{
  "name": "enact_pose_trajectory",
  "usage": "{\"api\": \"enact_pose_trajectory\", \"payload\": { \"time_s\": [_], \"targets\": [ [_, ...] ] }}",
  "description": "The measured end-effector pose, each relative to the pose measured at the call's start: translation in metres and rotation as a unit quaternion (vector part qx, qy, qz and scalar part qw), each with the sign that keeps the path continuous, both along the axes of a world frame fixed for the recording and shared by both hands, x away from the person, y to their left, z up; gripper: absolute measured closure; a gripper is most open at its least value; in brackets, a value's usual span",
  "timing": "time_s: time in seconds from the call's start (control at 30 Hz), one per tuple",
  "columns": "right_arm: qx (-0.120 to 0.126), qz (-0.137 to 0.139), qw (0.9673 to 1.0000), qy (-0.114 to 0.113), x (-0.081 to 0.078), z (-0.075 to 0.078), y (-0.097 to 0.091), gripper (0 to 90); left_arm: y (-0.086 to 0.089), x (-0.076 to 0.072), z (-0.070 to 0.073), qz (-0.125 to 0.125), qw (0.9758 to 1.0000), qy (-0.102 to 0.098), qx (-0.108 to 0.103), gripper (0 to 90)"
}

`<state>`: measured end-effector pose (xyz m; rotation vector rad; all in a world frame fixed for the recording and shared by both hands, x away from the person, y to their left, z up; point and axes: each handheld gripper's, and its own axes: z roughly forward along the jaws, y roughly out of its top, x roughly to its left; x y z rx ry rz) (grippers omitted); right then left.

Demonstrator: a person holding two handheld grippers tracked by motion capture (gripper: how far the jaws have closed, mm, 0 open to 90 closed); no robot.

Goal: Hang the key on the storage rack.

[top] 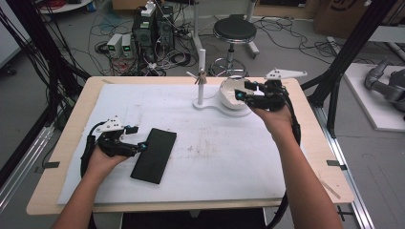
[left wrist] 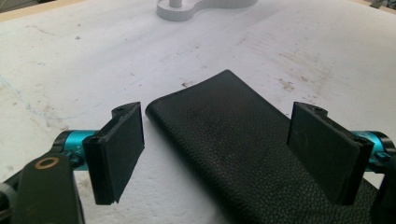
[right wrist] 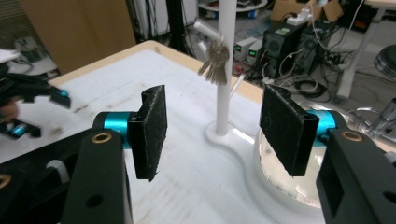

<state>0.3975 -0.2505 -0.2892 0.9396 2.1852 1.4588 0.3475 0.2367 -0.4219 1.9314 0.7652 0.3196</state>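
Observation:
A black leather wallet (top: pixel 154 155) lies flat on the white mat, left of centre; it shows close up as the wallet (left wrist: pixel 233 135) in the left gripper view. My left gripper (top: pixel 136 138) is open at the wallet's left edge, its jaws either side of the near end, not touching. A white stand (top: pixel 201 71) at the back holds a bunch of keys (top: pixel 201 76) on a peg, seen as keys (right wrist: pixel 214 60) in the right gripper view. Beside the stand sits a white bowl (top: pixel 229 95). My right gripper (top: pixel 242 91) is open above the bowl, empty.
The white mat (top: pixel 215 148) covers a wooden table (top: pixel 71 119). Beyond the far edge stand a black stool (top: pixel 234 31), computer boxes (top: pixel 153 28) and cables. A black frame post (top: pixel 344 57) rises at the right.

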Motion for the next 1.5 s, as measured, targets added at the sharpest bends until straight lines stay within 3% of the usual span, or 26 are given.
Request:
{"api": "enact_pose_trajectory", "payload": {
  "time_s": [0.07, 0.17, 0.47, 0.53, 0.73, 0.87, 1.0, 1.5],
  "targets": [
    [0.001, -0.005, 1.0000, -0.004, -0.015, -0.015, -0.011, 40.8, 0.001, 0.001, 0.000, 0.000, 1.0000, 0.002, 0.000, 18.8],
    [0.001, -0.012, 0.9999, -0.003, -0.022, -0.025, -0.019, 39.8, 0.001, 0.001, -0.001, 0.001, 1.0000, 0.003, 0.000, 18.8],
    [0.035, -0.055, 0.9978, -0.013, -0.056, -0.072, -0.050, 34.0, 0.001, 0.002, -0.001, -0.001, 1.0000, 0.001, -0.004, 18.8],
    [0.042, -0.047, 0.9980, -0.010, -0.061, -0.081, -0.053, 32.6, 0.001, 0.002, -0.001, -0.002, 1.0000, 0.002, -0.007, 18.8],
    [0.041, -0.053, 0.9977, -0.010, -0.069, -0.093, -0.059, 26.6, 0.001, 0.004, -0.001, -0.004, 0.9999, 0.004, -0.014, 18.6],
    [0.033, -0.069, 0.9970, -0.016, -0.068, -0.100, -0.062, 25.5, 0.000, 0.004, -0.001, -0.006, 0.9999, 0.003, -0.015, 18.6],
    [0.017, -0.090, 0.9958, -0.004, -0.062, -0.110, -0.068, 21.8, -0.002, 0.004, 0.001, -0.010, 0.9998, 0.001, -0.016, 18.6],
    [0.005, -0.092, 0.9957, 0.005, -0.062, -0.112, -0.067, 21.1, -0.005, 0.007, 0.001, -0.007, 0.9998, 0.002, -0.019, 18.6]
  ]
}}
